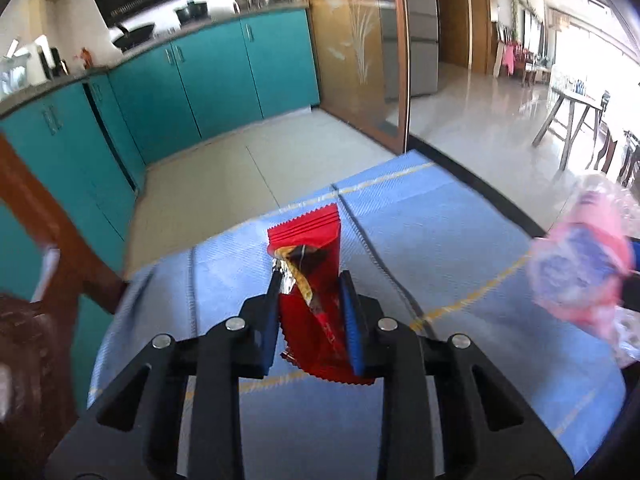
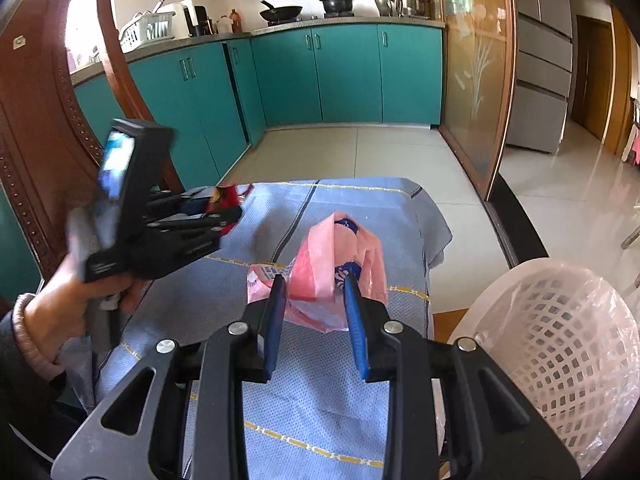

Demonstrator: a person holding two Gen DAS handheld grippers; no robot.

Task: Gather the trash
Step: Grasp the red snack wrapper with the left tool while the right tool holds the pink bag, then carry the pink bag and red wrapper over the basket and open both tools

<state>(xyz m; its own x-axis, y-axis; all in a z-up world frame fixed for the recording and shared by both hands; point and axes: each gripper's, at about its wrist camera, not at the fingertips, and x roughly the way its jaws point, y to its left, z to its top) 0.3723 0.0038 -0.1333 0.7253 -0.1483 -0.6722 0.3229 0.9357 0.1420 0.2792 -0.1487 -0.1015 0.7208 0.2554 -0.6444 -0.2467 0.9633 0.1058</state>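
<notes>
Blue cloth (image 2: pixel 332 396) edge nr basket (image 2: pixel 560 344)

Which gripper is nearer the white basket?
Right. The right gripper, shut on the pink bag, is just beside the white basket. The left gripper, holding the red wrapper, is across the table.

Black claw (image 2: pixel 316 292) frames, blue pads (image 2: pixel 357 332), silver screws, pinkish knit cuff (image 2: pixel 24 332).

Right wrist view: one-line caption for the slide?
Right gripper holds a pink plastic bag over the blue cloth, white basket beside it.
</notes>
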